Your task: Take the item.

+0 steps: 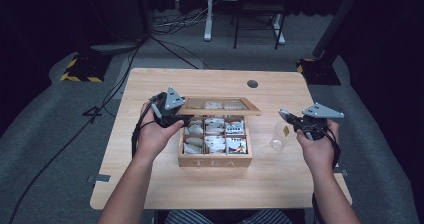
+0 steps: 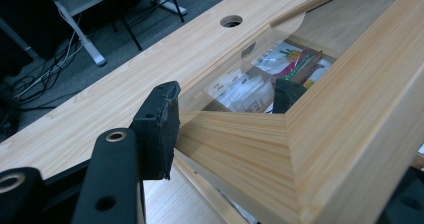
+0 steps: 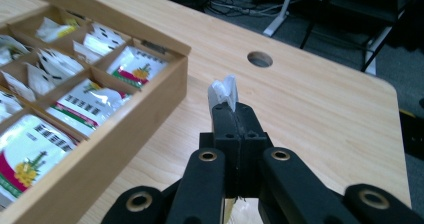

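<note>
Left gripper clamps your wooden glass-paned lid; right gripper pinches a crumpled white tea bag.

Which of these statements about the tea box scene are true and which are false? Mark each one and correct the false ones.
1. The left gripper is clamped on the wooden frame of the lid. True.
2. The tea box has its lid shut flat. False: the lid is raised.
3. The right gripper pinches a small white tea bag. True.
4. A clear plastic cup stands left of the tea box. False: it is right of the box, by the right gripper.
5. The compartments are bare. False: tea packets lie in them.
</note>
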A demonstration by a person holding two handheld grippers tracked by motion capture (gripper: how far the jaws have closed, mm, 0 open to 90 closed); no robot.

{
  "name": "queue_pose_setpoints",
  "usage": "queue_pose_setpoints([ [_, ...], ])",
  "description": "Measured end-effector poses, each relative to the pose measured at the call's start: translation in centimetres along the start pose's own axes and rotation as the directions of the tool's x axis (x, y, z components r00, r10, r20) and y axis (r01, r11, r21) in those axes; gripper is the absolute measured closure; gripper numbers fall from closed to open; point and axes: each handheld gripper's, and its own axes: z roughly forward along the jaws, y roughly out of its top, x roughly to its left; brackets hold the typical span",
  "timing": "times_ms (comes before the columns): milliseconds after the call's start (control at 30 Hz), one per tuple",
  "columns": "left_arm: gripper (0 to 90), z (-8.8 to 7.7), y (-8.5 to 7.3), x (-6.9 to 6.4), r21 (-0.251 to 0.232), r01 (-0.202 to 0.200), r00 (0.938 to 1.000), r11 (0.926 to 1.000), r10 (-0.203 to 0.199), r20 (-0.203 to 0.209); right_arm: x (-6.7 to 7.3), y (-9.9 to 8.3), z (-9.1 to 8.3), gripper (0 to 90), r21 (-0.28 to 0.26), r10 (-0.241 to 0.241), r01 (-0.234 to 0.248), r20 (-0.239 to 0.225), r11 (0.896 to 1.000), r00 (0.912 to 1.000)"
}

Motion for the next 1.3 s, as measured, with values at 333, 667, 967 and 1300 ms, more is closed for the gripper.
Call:
queue_pose_setpoints([
  [333,45.0,0.0,0.0,0.0,-0.001,-0.002,1.0000,1.0000,0.002,0.001,-0.5,-2.0,1.1,90.0,0.028,0.055,-0.055,-0.014,0.998,0.9984],
  [667,45.0,0.0,0.0,-0.1,-0.002,-0.007,1.0000,1.0000,0.007,0.000,-0.6,-3.5,1.5,90.0,0.036,0.098,-0.097,-0.024,0.995,0.9949],
  [967,44.9,0.0,0.0,-0.2,-0.002,-0.008,0.9999,1.0000,0.008,-0.006,-0.7,-4.4,1.7,90.0,0.049,0.120,-0.119,-0.030,0.992,0.9923],
  [1300,44.9,0.0,0.0,-0.1,-0.003,-0.009,1.0000,1.0000,0.009,-0.004,-0.6,-5.1,2.2,68.7,0.060,0.142,-0.140,-0.029,0.988,0.9895],
])
